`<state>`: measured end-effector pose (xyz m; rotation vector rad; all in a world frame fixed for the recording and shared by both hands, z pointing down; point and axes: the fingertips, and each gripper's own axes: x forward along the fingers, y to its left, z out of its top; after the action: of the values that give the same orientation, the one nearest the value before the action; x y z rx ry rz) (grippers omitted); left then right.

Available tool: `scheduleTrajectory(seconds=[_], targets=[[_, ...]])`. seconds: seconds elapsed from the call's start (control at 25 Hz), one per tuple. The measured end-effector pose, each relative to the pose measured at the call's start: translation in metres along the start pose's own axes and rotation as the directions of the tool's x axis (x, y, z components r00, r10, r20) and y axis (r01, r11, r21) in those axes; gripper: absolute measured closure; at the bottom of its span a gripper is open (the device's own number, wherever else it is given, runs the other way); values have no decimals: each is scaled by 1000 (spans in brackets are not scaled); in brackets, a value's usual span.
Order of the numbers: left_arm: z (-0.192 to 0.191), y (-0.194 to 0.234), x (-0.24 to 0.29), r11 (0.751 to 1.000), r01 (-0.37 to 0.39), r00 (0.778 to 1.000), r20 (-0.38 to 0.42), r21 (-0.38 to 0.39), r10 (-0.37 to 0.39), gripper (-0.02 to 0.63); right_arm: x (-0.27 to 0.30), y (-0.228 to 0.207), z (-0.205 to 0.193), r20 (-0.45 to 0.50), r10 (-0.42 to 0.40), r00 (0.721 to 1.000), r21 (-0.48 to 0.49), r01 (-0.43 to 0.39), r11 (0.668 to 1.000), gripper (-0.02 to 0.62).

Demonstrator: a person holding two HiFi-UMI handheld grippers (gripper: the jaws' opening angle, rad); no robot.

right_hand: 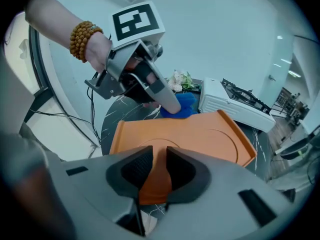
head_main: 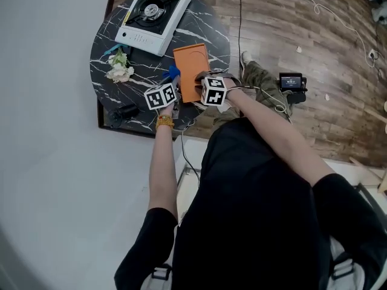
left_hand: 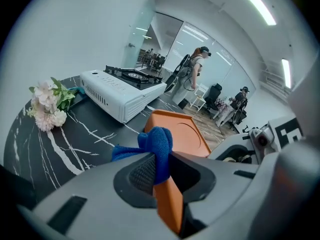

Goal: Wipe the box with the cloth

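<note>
An orange box (head_main: 191,65) lies over the near right edge of the round black marble table (head_main: 103,50). My right gripper (head_main: 199,87) is shut on the box's near edge; the orange rim sits pinched between its pads (right_hand: 136,168), and the box (right_hand: 200,134) stretches away from them. My left gripper (head_main: 173,80) is shut on a bunched blue cloth (head_main: 174,72) and presses it against the box's left edge. The cloth (left_hand: 156,143) bulges out of the left gripper (left_hand: 162,176) beside the box (left_hand: 186,133). The right gripper view shows that left gripper (right_hand: 170,101) with the cloth (right_hand: 187,104) at the box's far side.
A white portable gas stove (head_main: 153,11) stands at the table's far side, with a bunch of pale flowers (head_main: 120,68) to its left. A black object (head_main: 124,110) lies near the table's front left. Cables and a small device (head_main: 291,81) lie on the wooden floor.
</note>
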<state>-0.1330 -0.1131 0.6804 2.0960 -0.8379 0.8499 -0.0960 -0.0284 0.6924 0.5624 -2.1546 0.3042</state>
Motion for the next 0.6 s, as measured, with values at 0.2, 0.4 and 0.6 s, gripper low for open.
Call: scheduleTrajectory(seconds=[0.2, 0.4, 0.6], targets=[[-25, -5, -17, 998, 17, 1000, -21, -58, -18, 540, -2, 3, 0, 3, -29, 1000, 31, 29, 999, 522], [-55, -8, -36, 990, 29, 1000, -5, -141, -30, 540, 0, 1, 2, 36, -67, 997, 36, 66, 997, 525], [-80, -19, -43, 980, 33, 999, 31, -196, -27, 540, -1, -3, -5, 27, -87, 996, 64, 85, 994, 523]])
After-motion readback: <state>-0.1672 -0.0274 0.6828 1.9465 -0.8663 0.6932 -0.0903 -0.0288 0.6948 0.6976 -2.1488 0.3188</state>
